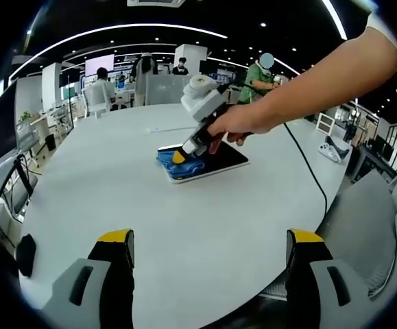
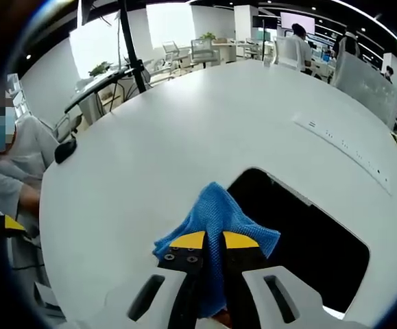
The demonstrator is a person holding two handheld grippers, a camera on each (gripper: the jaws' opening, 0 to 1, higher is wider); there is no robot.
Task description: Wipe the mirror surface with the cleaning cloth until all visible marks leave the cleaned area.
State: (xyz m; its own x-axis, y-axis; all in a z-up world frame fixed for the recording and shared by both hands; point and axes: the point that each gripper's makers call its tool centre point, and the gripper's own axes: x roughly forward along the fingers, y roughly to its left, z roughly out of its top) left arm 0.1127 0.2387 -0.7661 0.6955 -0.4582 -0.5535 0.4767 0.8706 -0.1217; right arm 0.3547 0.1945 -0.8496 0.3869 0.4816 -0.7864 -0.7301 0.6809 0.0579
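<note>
Two hand-held grippers worked one white counter. Right hand-held gripper pinched the blue cleaning cloth, pressed on the mirror's 9 o'clock edge. Left hand-held gripper hovered at 6 o'clock, jaws spread, holding nothing.

Bright ceiling lighting, sharp focus, fisheye-warped edges.

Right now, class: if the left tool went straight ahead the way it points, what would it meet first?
Probably bare white table. Beyond that lies the mirror with the blue cloth, where the right tool presses down. Depth is hard to judge through the fisheye.
</note>
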